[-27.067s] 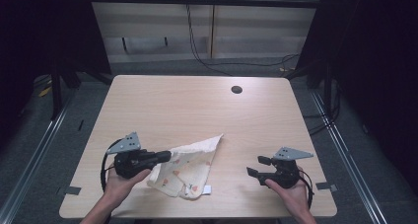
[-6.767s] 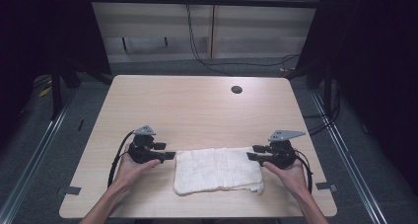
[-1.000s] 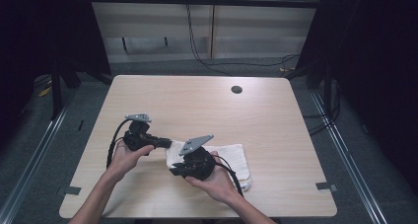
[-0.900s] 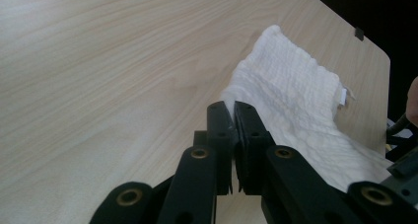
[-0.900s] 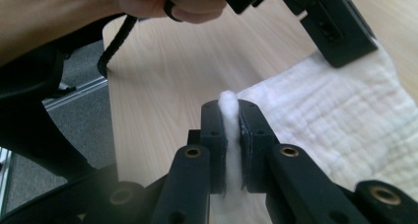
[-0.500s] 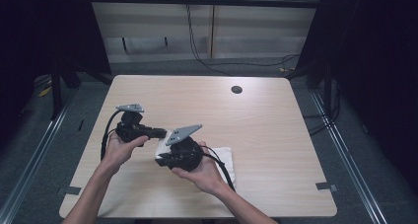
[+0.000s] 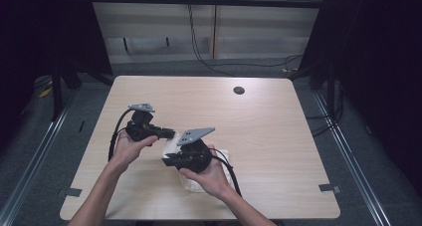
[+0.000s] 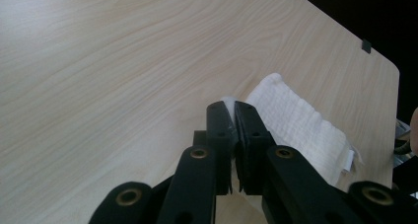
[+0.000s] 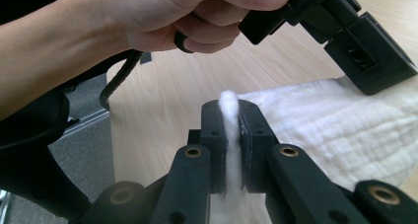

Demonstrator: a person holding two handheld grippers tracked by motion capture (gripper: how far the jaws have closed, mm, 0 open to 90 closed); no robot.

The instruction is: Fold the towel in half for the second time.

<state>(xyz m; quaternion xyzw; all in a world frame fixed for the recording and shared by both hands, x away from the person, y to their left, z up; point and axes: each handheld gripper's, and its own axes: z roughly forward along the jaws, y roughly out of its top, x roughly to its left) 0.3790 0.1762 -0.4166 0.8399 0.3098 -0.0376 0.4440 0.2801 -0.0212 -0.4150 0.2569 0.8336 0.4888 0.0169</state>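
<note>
A white cloth (image 7: 171,144) lies folded at the front middle of the wooden table (image 7: 278,136). My right gripper (image 7: 166,161) is over it, pointing left, shut on a bunched edge of the cloth; a white tuft shows between the jaws of the right gripper (image 9: 228,108). My left gripper (image 7: 171,133) sits just behind it at the cloth's left end. In the left gripper view the left gripper (image 8: 231,108) is shut with a sliver of white at its tips, and the cloth (image 8: 296,130) stretches away beyond. The cloth (image 9: 345,130) also spreads under the left gripper (image 9: 379,71).
A dark round hole (image 7: 239,90) is set in the table's far side. Tape marks (image 7: 328,187) sit at the front corners. Bare tabletop spreads to the right and behind. Cables run over the floor beyond the far edge.
The right gripper has carried its cloth edge leftward across the table, doubling the cloth over. The left gripper has shifted slightly away from the person, and the two now sit close together.
</note>
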